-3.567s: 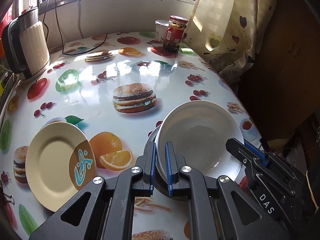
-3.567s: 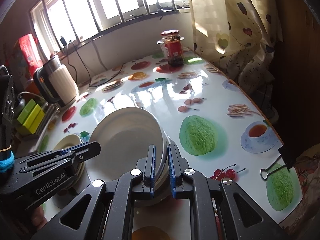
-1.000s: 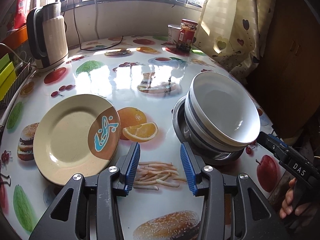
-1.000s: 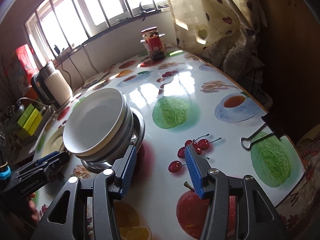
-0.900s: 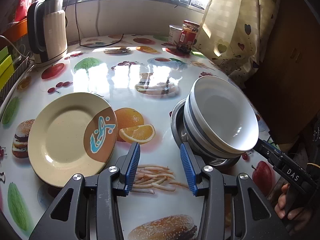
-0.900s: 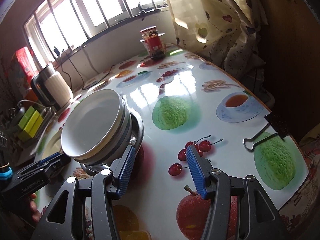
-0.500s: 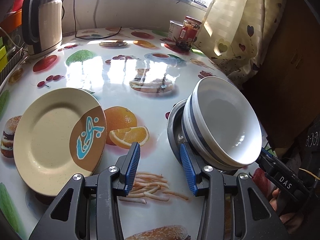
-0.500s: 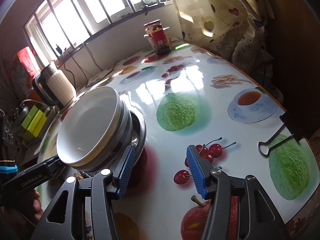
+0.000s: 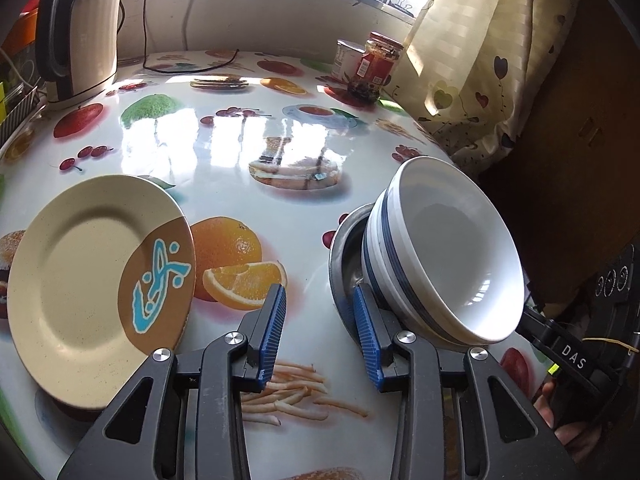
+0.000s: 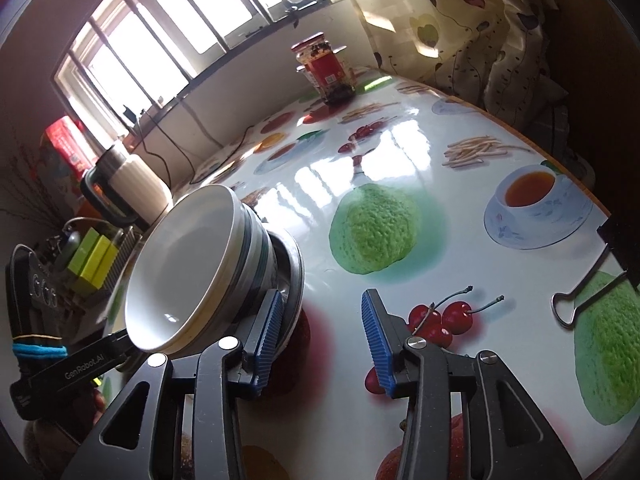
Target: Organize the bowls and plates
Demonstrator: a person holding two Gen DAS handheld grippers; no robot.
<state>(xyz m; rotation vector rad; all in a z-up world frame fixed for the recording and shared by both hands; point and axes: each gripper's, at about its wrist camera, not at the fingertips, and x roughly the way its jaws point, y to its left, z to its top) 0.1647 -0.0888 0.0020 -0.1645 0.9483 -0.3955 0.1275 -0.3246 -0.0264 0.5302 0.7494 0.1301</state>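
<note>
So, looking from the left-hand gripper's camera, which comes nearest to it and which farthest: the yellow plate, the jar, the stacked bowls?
1. Stacked bowls, against its right finger.
2. Yellow plate, just left.
3. Jar, far across the table.

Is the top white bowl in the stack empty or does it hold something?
Empty. The white bowl shows a bare, clean inside in both wrist views, stacked in bowls over the metal dish.

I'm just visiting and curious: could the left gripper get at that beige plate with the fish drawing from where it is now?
Probably yes. The beige plate lies just left of the left gripper, whose jaws stand open with nothing between them, having just closed somewhat. The stack of bowls sits on its other side, out of the way.
</note>
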